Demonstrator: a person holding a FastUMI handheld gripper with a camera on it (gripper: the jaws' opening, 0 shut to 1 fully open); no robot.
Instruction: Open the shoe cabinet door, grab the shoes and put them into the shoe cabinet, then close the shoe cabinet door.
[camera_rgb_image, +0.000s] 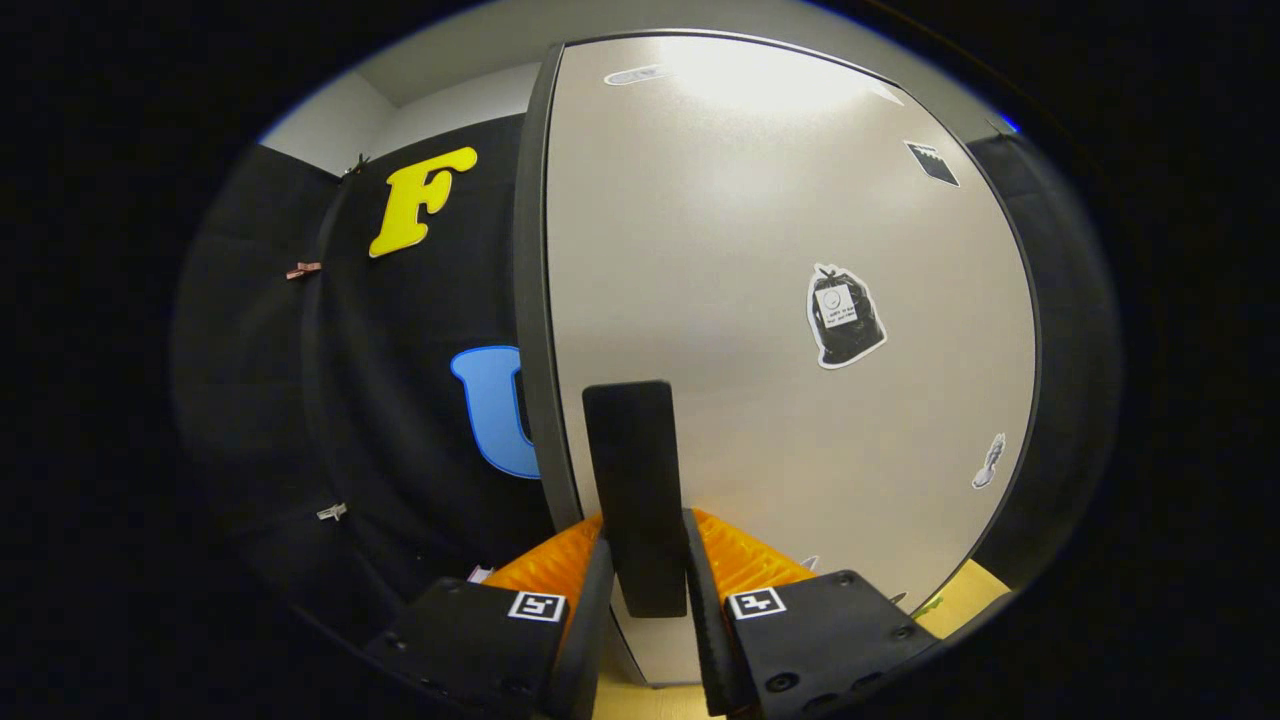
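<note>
The shoe cabinet door (740, 240) is a pale beige panel standing close in front of me, with a dark edge strip (530, 300) down its left side. A black upright handle (632, 470) sticks out from the door near that edge. My gripper (647, 560) is shut on the handle, one finger pressing on each side of its lower part. Whether the door is ajar or flush with the cabinet cannot be told from here.
Stickers dot the door, among them a black bag shape (845, 315) and a small one (988, 462) lower right. The black cloth wall (400, 420) hangs left of the door, with small clips (303, 270) on it. A light wooden surface (975, 590) shows below the door.
</note>
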